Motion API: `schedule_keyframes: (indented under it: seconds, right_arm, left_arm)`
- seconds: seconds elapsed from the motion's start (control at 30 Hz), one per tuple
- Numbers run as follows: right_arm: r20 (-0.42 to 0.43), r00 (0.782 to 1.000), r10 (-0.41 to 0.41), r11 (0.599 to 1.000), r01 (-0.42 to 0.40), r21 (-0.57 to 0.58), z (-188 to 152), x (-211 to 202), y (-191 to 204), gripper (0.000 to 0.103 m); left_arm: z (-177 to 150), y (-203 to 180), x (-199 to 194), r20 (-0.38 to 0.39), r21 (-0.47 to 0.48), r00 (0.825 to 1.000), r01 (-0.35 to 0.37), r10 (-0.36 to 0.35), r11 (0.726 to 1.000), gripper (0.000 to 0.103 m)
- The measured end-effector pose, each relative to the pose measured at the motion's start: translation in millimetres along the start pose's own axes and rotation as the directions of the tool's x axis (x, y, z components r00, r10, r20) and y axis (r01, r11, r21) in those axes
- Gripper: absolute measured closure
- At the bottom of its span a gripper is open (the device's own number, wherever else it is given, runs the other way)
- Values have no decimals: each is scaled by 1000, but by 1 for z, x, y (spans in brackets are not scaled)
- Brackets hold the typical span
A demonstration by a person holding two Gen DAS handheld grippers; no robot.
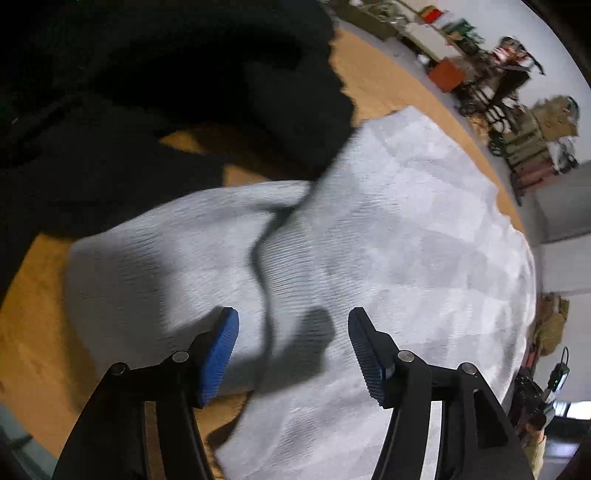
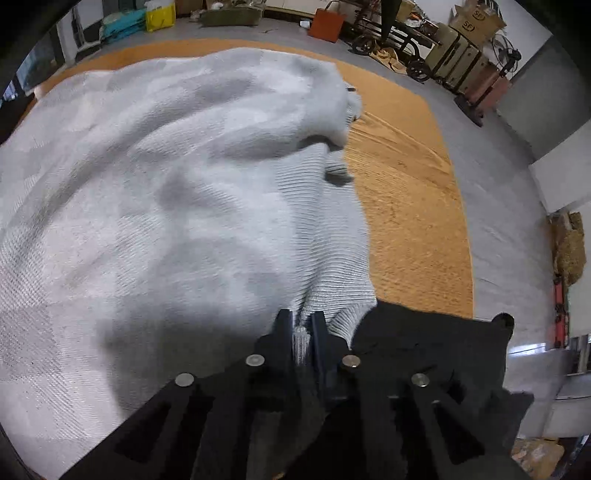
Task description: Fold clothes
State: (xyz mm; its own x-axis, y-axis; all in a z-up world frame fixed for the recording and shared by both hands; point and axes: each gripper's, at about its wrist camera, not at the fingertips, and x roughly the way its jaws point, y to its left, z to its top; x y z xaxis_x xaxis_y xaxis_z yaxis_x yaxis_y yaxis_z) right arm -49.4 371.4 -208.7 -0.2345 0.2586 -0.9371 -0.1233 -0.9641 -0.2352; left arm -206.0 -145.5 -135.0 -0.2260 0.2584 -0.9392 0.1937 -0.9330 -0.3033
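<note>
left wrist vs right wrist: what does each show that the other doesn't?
Left wrist only: the left gripper open above the grey knit sweater, blue fingers apart, and a dark cord trailing across the knit.

Right wrist only: the right gripper shut on the sweater's ribbed edge, and cardboard boxes at the back.

Both: the sweater, a black garment and the orange table.

A round orange-tan wooden table (image 2: 406, 206) stands on a grey floor (image 2: 491, 173). Beyond it sit an orange paper bag (image 2: 327, 24), a yellow plastic package (image 2: 160, 14) and stacked brown cardboard boxes (image 2: 476, 22).
</note>
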Motion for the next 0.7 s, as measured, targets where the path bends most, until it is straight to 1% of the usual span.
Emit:
schedule_keyframes:
  seconds: [0.03, 0.07, 0.1, 0.13, 0.2, 0.27, 0.3, 0.33, 0.37, 0.4, 0.43, 0.47, 0.5, 0.53, 0.57, 0.6, 0.63, 0.67, 0.7]
  right_arm:
    - [12, 1000, 21, 1000, -21, -4, -1, -9, 3, 93]
    - [24, 999, 42, 999, -42, -9, -2, -17, 6, 93]
    - [63, 996, 60, 998, -60, -4, -4, -33, 6, 94]
    - [89, 996, 26, 1000, -27, 16, -8, -49, -4, 94]
    - [140, 989, -44, 998, 36, 56, -16, -79, -24, 95]
    - [187, 976, -115, 990, 97, 100, -24, -110, -43, 95]
    - [174, 973, -149, 981, 124, 148, -34, -118, -59, 95]
    - [158, 970, -183, 969, 150, 195, -45, -126, -75, 100]
    - [141, 966, -215, 954, 177, 242, -56, -133, -91, 100]
    - [96, 951, -293, 925, 256, 280, -71, -131, -109, 102]
    - [50, 940, -337, 898, 305, 318, -89, -127, -127, 102]
    - [10, 944, -330, 883, 304, 358, -106, -123, -142, 102]
    - [6, 954, -299, 888, 276, 369, -118, -123, -140, 102]
    - [3, 963, -268, 891, 247, 380, -129, -123, -139, 100]
    - [-1, 971, -237, 894, 218, 391, -141, -124, -137, 97]
    - [-4, 979, -206, 896, 190, 403, -152, -124, -136, 93]
    - [-6, 985, -174, 896, 160, 414, -164, -124, -134, 82]
    - [40, 995, -90, 921, 68, 384, -168, -130, -111, 71]
    - [82, 997, -3, 937, -26, 350, -172, -136, -89, 58]
  left_arm:
    - [0, -4, 1, 10, 7, 1000, -22, 22, 1000, 54]
    - [2, -6, 1, 22, 7, 998, -53, 52, 999, 75]
    - [3, -7, 0, 35, 3, 996, -86, 86, 996, 93]
    - [5, -8, -1, 48, 0, 992, -120, 120, 993, 96]
    - [6, -6, -12, 80, -12, 991, -107, 108, 994, 97]
    - [5, -2, -30, 133, -16, 986, -96, 97, 995, 97]
    - [3, 2, -37, 149, -20, 984, -97, 99, 995, 97]
    - [1, 5, -39, 153, -23, 982, -105, 108, 994, 97]
    - [3, 12, -41, 171, -29, 972, -161, 164, 987, 99]
    - [6, 20, -43, 197, -38, 951, -236, 239, 971, 99]
    - [9, 29, -44, 222, -50, 923, -310, 313, 949, 99]
    - [9, 37, -45, 218, -70, 930, -287, 296, 955, 99]
    - [5, 49, -46, 173, -125, 965, -178, 199, 976, 99]
    - [0, 58, -47, 128, -183, 986, -83, 107, 980, 98]
    - [-6, 62, -48, 91, -217, 995, -10, 30, 976, 96]
    - [-15, 59, -51, 57, -214, 997, 58, -47, 975, 87]
    - [-26, 50, -57, 40, -171, 995, 96, -91, 980, 71]
    - [-39, 39, -64, 30, -117, 993, 121, -118, 986, 61]
    - [-52, 29, -71, 17, -63, 989, 146, -145, 987, 48]
